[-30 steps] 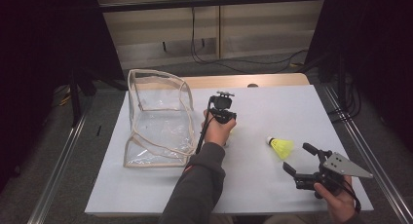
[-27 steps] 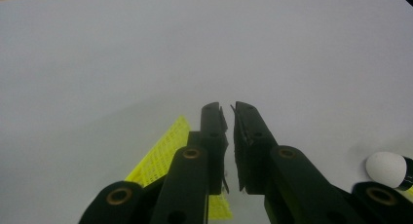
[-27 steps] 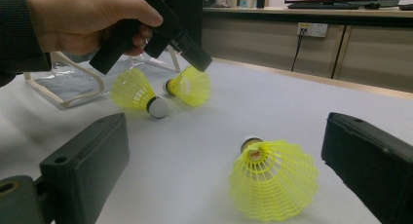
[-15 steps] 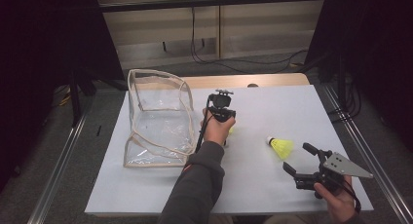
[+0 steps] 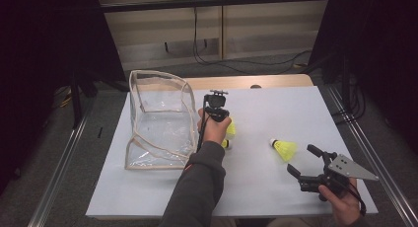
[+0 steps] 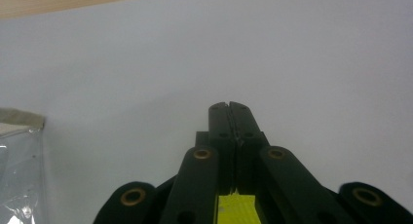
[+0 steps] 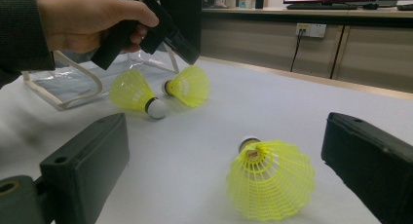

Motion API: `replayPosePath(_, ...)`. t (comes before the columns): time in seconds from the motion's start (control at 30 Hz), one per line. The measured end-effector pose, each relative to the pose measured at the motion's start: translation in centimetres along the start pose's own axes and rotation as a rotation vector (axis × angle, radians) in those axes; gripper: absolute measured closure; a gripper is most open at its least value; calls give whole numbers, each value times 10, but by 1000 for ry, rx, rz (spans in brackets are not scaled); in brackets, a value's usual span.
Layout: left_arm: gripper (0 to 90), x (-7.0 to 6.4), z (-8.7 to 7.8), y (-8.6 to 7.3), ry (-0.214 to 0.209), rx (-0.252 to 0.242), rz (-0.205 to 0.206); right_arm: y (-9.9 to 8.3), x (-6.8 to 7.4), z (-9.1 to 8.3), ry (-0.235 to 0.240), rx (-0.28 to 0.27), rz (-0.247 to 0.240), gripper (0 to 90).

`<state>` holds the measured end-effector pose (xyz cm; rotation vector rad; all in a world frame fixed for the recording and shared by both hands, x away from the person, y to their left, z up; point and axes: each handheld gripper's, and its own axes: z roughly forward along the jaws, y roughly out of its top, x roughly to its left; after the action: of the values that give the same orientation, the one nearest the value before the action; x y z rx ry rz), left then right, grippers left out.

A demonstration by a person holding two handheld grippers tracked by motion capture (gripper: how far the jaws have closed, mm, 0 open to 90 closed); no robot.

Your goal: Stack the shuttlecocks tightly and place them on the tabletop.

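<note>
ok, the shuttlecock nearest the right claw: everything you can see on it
The shuttlecock has a yellow mesh skirt that looks plastic and a white cork tip with a red-marked band. It lies tipped on the white table, resting on its skirt rim with the tip raised and pointing away from the open right claw. Nothing grips it; it sits apart from the two other shuttlecocks.

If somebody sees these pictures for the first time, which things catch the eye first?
The bright yellow shuttlecock stands out first, lying on the white table between the open jaws of the right claw. Two more yellow shuttlecocks lie under the left claw, whose jaws are pressed together. A clear plastic bag stands on the table's left part.
</note>
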<state>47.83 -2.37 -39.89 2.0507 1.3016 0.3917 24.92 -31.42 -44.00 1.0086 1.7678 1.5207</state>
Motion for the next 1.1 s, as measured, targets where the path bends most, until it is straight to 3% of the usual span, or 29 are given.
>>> replayPosePath(0.07, 891, -1, -1, 0, -7, -4, -12, 0, 0, 0, 0, 0, 0, 30)
replayPosePath(0.23, 892, -7, -8, 4, -46, -35, 5, 0, 0, 0, 0, 1, 4, 30)
replayPosePath(0.37, 892, -7, -4, 4, -56, -19, 8, 0, 1, 1, 4, -1, 1, 30)
replayPosePath(0.53, 889, -5, 1, 3, -36, -14, -4, 0, 1, 1, 0, 1, 6, 30)
replayPosePath(1.1, 886, -6, -4, -7, -34, 16, -2, 0, 1, 1, 5, -1, 3, 30)
